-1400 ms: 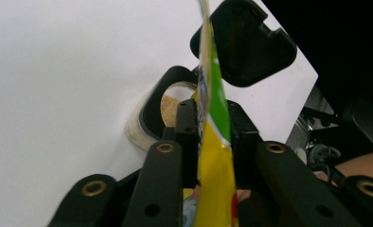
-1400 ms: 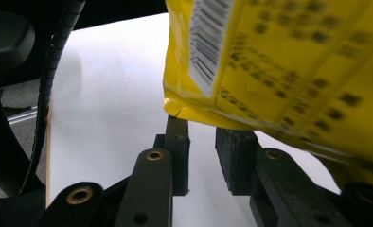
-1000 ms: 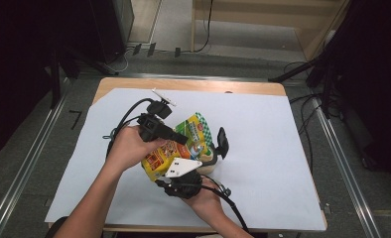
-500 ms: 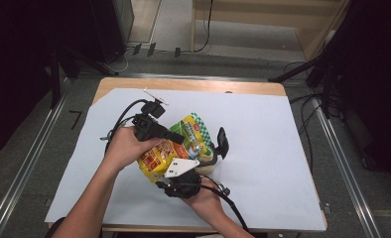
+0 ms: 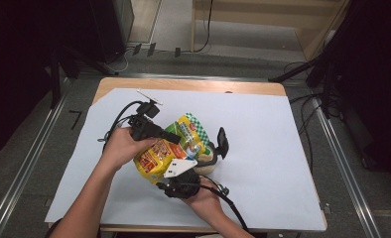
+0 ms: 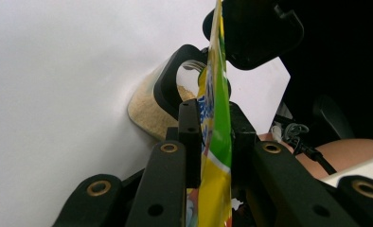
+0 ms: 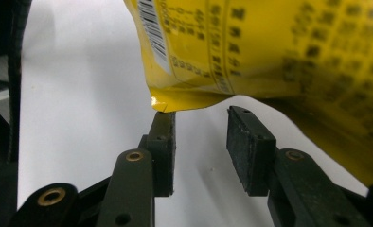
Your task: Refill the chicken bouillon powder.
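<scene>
A yellow and green snack packet [image 5: 156, 157] is held above the white sheet. My left gripper [image 5: 176, 140] is shut on its edge. In the left gripper view both pads of that gripper [image 6: 213, 123] press the packet [image 6: 216, 161] edge-on. My right gripper [image 7: 199, 123] is under the packet's yellow back [image 7: 270, 42] and its jaws have just been opening. Nothing is between them, and the packet's bottom corner rests by the tip of one finger [image 7: 162, 137]. In the high view its grey plate [image 5: 179, 167] sits just below the packet.
A clear container of beige powder [image 5: 207, 162] stands right of the packet, with a black handle-like piece [image 5: 222, 141] beside it. The white sheet [image 5: 273, 148] covers the wooden table [image 5: 193, 84]. Cables trail from both grippers.
My left gripper and the packet have shifted slightly to the left. The right hand has kept its place.
</scene>
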Motion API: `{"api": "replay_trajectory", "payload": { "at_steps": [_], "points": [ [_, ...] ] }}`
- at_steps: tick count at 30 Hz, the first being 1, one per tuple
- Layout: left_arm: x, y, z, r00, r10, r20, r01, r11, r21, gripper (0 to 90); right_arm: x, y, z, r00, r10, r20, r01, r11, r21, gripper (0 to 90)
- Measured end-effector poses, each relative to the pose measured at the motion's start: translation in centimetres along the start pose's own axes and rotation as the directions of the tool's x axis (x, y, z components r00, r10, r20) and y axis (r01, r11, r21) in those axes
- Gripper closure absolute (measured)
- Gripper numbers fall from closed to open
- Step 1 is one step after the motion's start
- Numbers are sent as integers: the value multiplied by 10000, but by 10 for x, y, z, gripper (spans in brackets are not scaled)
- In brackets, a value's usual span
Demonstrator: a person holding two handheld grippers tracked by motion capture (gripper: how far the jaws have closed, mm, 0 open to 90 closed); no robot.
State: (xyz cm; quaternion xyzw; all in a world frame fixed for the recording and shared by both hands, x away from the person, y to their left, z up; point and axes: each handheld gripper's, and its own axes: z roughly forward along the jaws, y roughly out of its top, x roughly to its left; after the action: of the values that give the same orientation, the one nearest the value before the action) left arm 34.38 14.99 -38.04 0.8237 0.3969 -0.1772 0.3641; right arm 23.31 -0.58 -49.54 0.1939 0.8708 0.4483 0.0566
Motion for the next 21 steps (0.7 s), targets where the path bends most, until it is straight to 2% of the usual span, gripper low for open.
{"api": "replay_trajectory", "payload": {
  "at_steps": [5,8,13,14,21],
  "points": [
    [0,2,9,9999,116,125,-115,9999,-59,800,1,-2,2,10000,-6,68,6,10000,-10,646],
    [1,2,12,9996,226,159,-227,9997,71,808,2,-2,3,9999,-44,95,43,10000,42,646],
    [3,1,4,9987,234,459,-228,9996,-143,861,5,-2,2,9994,-331,115,330,9994,76,630],
    [3,1,3,9989,240,395,-233,9996,-176,872,6,-2,3,9993,-354,109,353,9993,88,628],
    [5,0,-6,9990,126,440,-115,9996,-253,900,9,-4,3,9998,-203,1,203,9998,4,615]
  ]
}}
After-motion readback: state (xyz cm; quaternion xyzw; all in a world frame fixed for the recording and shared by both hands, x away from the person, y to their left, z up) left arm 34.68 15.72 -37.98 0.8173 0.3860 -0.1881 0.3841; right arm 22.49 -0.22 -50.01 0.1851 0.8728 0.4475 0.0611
